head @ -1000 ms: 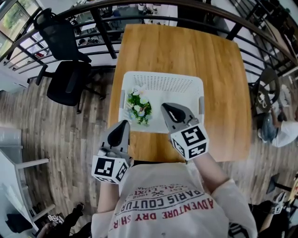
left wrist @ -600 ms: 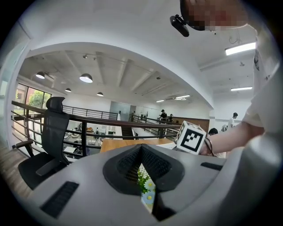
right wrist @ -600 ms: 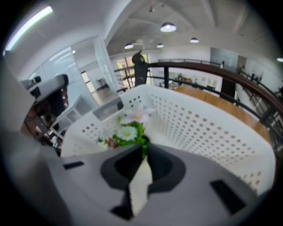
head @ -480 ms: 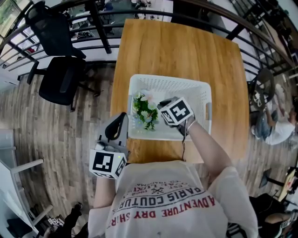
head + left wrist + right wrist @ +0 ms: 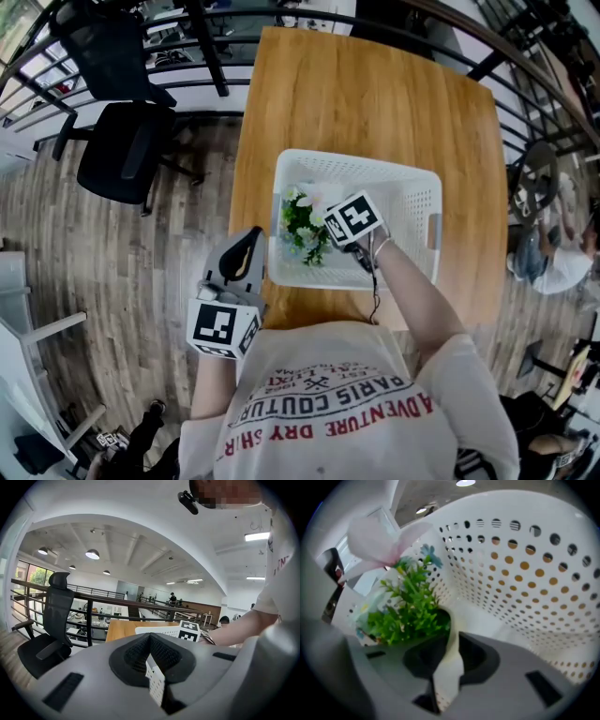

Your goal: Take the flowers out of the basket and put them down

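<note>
A bunch of artificial flowers (image 5: 302, 225) with green leaves and pale blooms lies in the left part of the white perforated basket (image 5: 412, 173) on the wooden table (image 5: 375, 94). My right gripper (image 5: 337, 225) points steeply down into the basket, right beside the flowers. In the right gripper view the flowers (image 5: 405, 606) sit just left of the right gripper (image 5: 452, 630). Its jaws have just been opening, with only the basket floor between them. My left gripper (image 5: 246, 246) hovers shut by the table's near left edge, outside the basket (image 5: 159, 630).
A black office chair (image 5: 117, 155) stands on the wood floor left of the table. A dark metal railing (image 5: 216, 56) curves round the table's far side. Another person (image 5: 553, 253) sits at the far right. Bare tabletop lies beyond and to the right of the basket.
My right gripper dropped from above the basket's near rim, tipped downward into the basket, and now sits beside the flowers. The left gripper edged slightly toward the table.
</note>
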A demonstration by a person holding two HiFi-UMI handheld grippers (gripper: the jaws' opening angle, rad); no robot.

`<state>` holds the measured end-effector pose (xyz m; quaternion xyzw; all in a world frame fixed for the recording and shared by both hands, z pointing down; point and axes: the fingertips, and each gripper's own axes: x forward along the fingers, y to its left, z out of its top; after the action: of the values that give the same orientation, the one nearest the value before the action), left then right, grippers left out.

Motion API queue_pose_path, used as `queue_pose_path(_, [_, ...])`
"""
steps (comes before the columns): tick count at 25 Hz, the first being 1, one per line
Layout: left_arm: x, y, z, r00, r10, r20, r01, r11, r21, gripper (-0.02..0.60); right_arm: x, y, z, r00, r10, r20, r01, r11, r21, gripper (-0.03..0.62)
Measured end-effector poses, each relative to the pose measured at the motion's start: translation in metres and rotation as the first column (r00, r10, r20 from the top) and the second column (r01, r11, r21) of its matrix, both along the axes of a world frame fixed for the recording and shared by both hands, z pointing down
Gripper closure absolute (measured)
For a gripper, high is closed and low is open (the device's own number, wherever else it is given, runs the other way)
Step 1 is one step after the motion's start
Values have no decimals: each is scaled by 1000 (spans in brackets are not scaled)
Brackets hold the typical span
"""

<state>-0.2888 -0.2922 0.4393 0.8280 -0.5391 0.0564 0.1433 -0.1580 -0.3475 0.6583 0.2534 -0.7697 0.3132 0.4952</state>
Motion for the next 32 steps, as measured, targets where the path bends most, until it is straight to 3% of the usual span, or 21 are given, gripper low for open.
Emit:
queue_pose_path(13, [4,-4,5,999,49,23,-48,999,-20,557,4,-2,9,994,107,39,-104,993,-56,524])
queue_pose_path(18, [13,-2,-7,993,104,49,-105,994,19,557,9,-9,-9,992,118,48,-119,993,18,526])
queue_pose_path(25, [22,9,-19,990,135,40,-137,989,53,557,25,-9,-80,981,139,134,-162,971,174,528])
queue_pose_path(32, [69,6,-42,990,140,28,-142,984,108,557,69,-7,-157,964,112,242,-183,939,292,528])
